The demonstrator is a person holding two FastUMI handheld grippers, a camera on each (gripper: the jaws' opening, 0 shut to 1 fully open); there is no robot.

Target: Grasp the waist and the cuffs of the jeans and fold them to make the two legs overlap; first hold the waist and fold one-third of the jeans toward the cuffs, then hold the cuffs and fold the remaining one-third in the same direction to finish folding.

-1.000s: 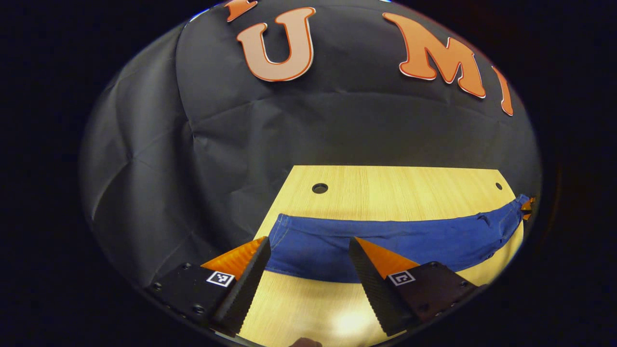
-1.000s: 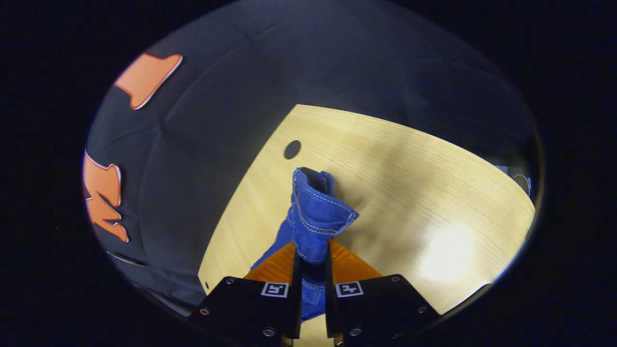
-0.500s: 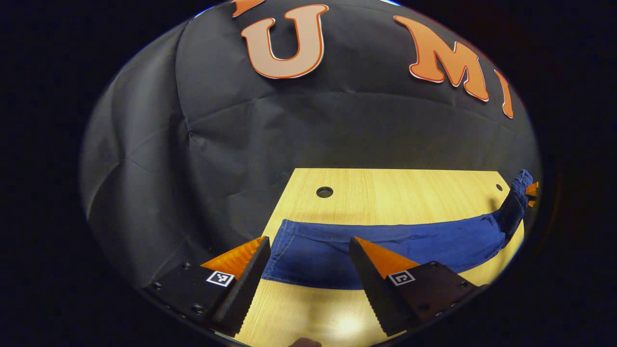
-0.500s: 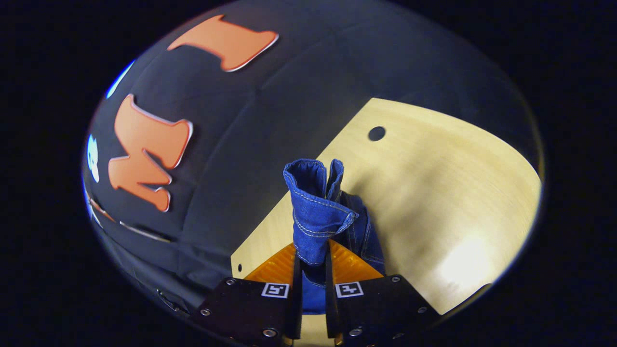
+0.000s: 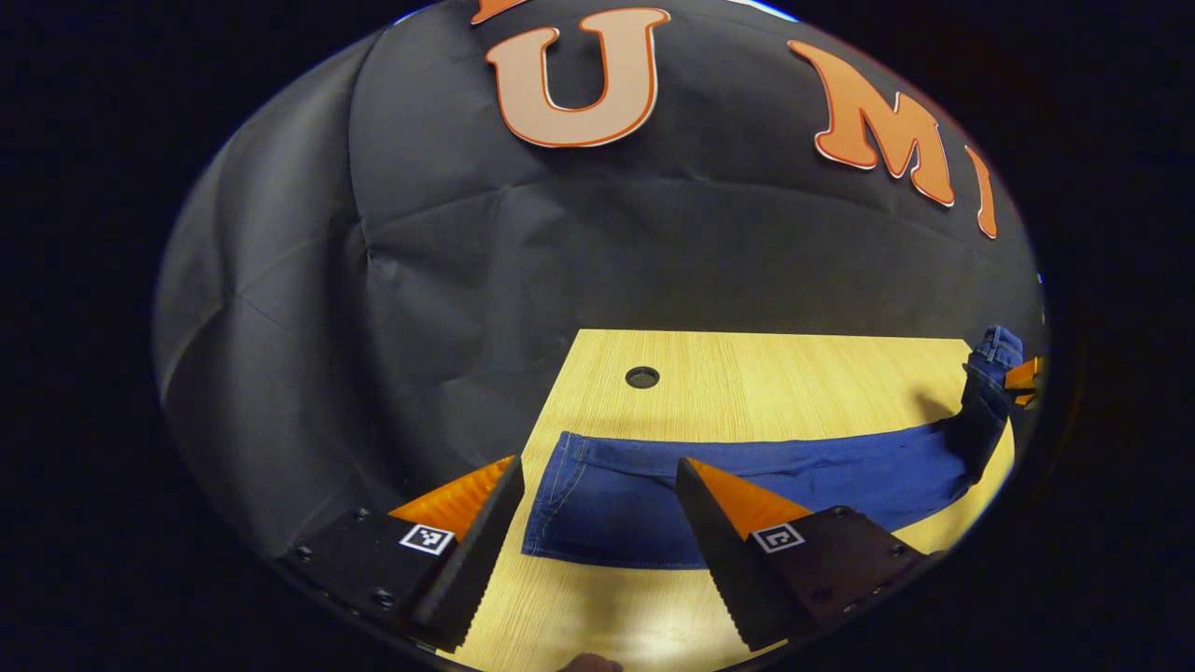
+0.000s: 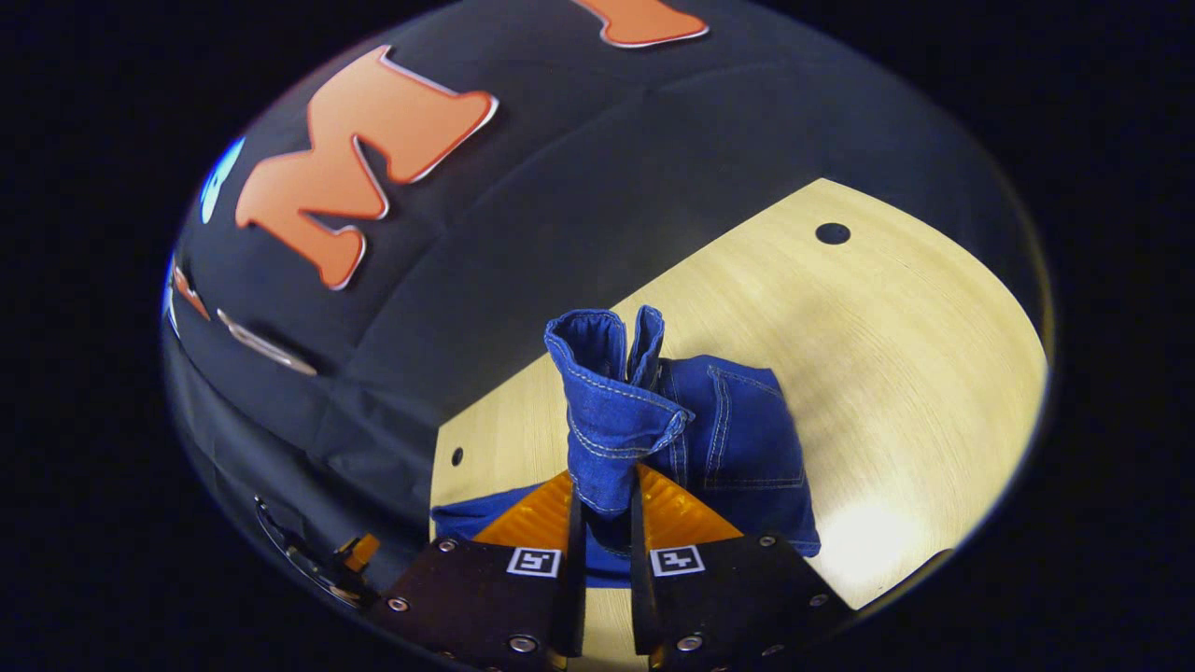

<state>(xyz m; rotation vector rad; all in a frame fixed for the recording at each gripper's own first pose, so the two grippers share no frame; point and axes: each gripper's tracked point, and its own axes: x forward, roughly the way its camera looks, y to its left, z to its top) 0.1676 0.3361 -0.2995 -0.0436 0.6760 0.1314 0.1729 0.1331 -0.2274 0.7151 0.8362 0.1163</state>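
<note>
One pair of blue denim jeans (image 5: 747, 476) is laid lengthwise across the light wooden table (image 5: 794, 373), in which two round holes are counted. One end of the jeans, a stitched hem (image 6: 611, 411), is pinched between both fingers of the right gripper (image 6: 605, 523) and raised off the table. The left gripper (image 5: 597, 523) is held with fingers spread apart above the opposite end, nothing being gripped.
</note>
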